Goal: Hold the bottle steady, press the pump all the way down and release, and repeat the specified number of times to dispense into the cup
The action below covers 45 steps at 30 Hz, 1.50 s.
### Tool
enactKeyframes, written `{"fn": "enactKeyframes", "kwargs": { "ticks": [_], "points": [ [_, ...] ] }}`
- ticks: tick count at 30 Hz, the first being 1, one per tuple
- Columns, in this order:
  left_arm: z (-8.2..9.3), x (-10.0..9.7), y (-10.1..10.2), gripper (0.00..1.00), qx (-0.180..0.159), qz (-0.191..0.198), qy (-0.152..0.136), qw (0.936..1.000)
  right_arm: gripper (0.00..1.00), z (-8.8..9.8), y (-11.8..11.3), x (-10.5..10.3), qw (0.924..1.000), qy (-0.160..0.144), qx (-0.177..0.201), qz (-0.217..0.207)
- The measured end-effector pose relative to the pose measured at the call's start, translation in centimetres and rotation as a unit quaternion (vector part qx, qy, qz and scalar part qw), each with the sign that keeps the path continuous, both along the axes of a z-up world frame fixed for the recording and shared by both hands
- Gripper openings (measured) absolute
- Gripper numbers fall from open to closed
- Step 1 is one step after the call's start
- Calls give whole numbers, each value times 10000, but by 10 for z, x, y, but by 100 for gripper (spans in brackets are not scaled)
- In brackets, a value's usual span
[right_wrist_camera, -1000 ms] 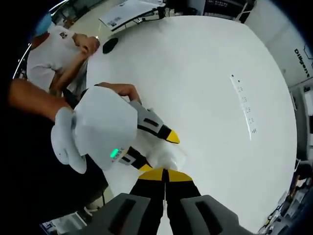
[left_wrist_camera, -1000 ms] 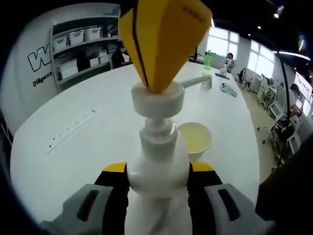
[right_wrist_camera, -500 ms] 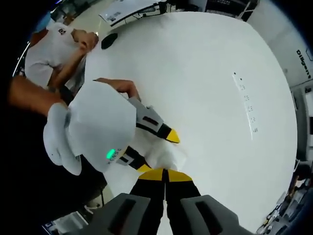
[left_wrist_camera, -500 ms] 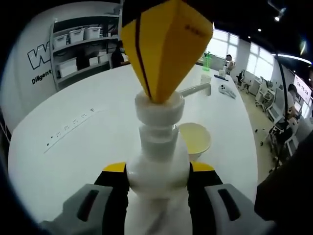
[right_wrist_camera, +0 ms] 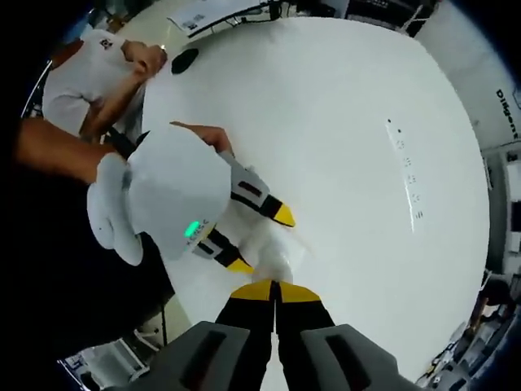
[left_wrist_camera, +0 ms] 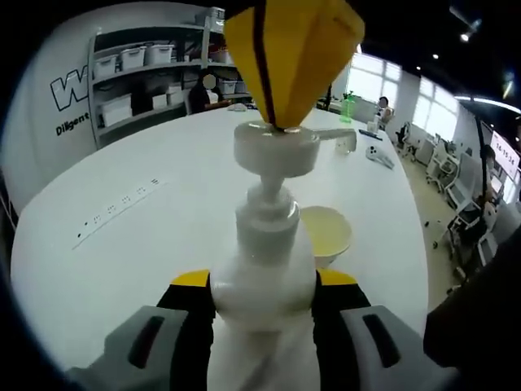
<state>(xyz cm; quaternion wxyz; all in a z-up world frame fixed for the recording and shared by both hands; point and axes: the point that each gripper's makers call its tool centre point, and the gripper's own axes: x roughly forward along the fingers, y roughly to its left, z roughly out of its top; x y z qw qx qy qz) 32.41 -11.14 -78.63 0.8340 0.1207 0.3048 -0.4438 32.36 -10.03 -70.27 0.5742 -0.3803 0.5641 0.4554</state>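
pump head (left_wrist_camera: 277, 147) risen since 0.5 s ago, stem now exposed, right claw (left_wrist_camera: 281, 122) up w/ it

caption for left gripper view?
Left gripper clamps white pump bottle; closed yellow-tipped right gripper rests atop pump head.

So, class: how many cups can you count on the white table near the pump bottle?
1: a pale yellow cup stands on the table, just beyond the bottle under the pump spout. Others could be hidden behind the bottle.
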Motion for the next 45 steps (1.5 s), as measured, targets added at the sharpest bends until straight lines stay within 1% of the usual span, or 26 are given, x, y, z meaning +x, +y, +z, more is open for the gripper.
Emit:
{"fn": "enactKeyframes", "kwargs": {
  "ticks": [1, 2, 3, 4, 5, 6, 7, 8, 11, 15, 16, 17, 22, 23, 27, 29, 30, 32, 34, 37, 39, 41, 42, 43, 44, 45],
  "points": [
    [0, 0, 0, 45, -14, -5, 3, 10000, 0, 0, 1, 0, 9999, -10, 33, -154],
    [0, 0, 0, 45, -50, 40, 5, 10000, 0, 3, 0, 0, 9999, -101, 78, -71],
    [-1, 0, 0, 45, -57, 57, 9, 10000, 0, 2, -2, -4, 9993, 70, 4, -380],
    [-1, 0, 0, 45, -63, 74, 14, 10000, 0, 7, 1, -1, 9998, 28, 92, -188],
    [-1, 0, 0, 45, -91, 94, 8, 9999, 0, 10, 0, -2, 10000, -14, -89, -17],
    [-1, 0, 0, 45, -121, 110, 7, 9999, 0, 11, -5, 0, 9988, -131, -316, 356],
    [-1, 0, 0, 45, -121, 117, 14, 9999, 0, 11, -10, 0, 9978, -117, -523, 385],
    [-1, 0, 0, 45, -121, 124, 21, 9998, 0, 10, -6, -2, 9985, -43, -379, 386],
    [-2, 0, 0, 45, -121, 113, 33, 9999, 0, 9, -8, 0, 9988, -17, -417, 242],
    [-2, 0, 0, 45, -125, 98, 46, 9999, 0, 8, -9, 0, 9983, -96, -502, 263],
    [-2, 0, 0, 45, -129, 97, 46, 9999, 0, 8, -8, 1, 9990, -72, -449, 34],
    [-2, 0, 0, 45, -134, 99, 50, 9998, 0, 7, -9, 3, 9989, -7, -457, 138],
    [-3, 0, 0, 45, -191, 91, 81, 9997, 0, 6, -8, 5, 9989, 247, -389, -60],
    [-3, 0, 0, 45, -203, 89, 103, 9997, 0, 4, -7, 3, 9983, 256, -514, 68],
    [-3, -1, -1, 45, -249, 27, 163, 9996, 0, 1, -9, 0, 9971, 310, -686, 124],
    [-3, -1, -1, 45, -253, 13, 172, 9995, 0, 1, -8, 0, 9970, 259, -685, 243],
    [-3, -1, -1, 45, -230, 1, 177, 9996, 0, -4, -7, 1, 9971, 206, -659, 312],
    [-4, -1, -1, 45, -213, -11, 195, 9996, 0, -2, -6, 2, 9971, 186, -650, 339],
    [-4, -1, -1, 45, -220, -26, 187, 9996, 0, -2, -8, 1, 9970, 187, -696, 296],
    [-5, -1, -1, 45, -209, -46, 198, 9996, 0, -1, -8, 1, 9981, 180, -580, 116],
    [-5, -1, -1, 45, -223, -45, 201, 9995, 0, 0, -8, -1, 9985, 94, -512, 183],
    [-5, -1, -1, 45, -285, -40, 248, 9993, 0, 0, -7, -1, 9987, 57, -499, -101],
    [-5, -2, -1, 45, -283, -32, 298, 9992, 0, 3, -8, 1, 9987, -16, -509, 0],
    [-5, -2, -2, 45, -265, -35, 300, 9992, 0, 5, -14, -2, 9977, -77, -673, 65],
    [-6, -1, -2, 45, -269, -22, 315, 9991, 0, 7, -7, 1, 9983, -189, -480, 262],
    [-6, -2, -2, 45, -277, -1, 332, 9991, 0, 8, -6, -1, 9984, -160, -475, 257]
  ]
}}
